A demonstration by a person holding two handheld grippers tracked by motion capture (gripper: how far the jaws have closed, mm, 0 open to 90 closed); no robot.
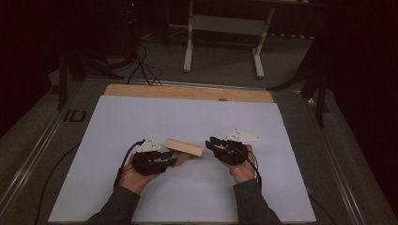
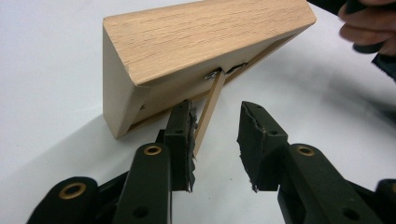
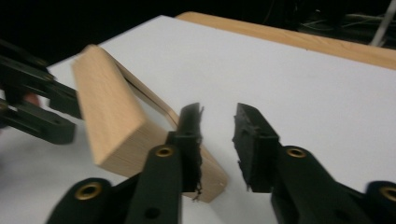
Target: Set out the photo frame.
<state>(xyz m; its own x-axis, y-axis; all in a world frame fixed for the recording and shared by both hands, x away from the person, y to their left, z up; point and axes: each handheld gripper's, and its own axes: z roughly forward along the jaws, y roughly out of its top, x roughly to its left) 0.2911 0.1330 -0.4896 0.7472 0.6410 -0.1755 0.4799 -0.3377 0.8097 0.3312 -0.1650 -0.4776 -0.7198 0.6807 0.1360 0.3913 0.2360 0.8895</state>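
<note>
Though the high view is dim and the wooden frame shows small there, its underside lies in shadow and the way it meets the white surface is hard to make out. It is a pale oak-grained picture frame, thick-edged, tilted up on a thin wooden strut hinged to its back by a small metal fitting; it stands near the middle of the surface, between the two hands. In the left gripper view the left gripper has its jaws partly apart with the strut between them, lying against the left pad while the right pad stands clear, so nothing is clamped. In the right gripper view the right gripper holds its jaws partly apart beside the frame's lower corner; its left jaw overlaps that corner, though whether it touches is unclear, and the gap holds nothing.
</note>
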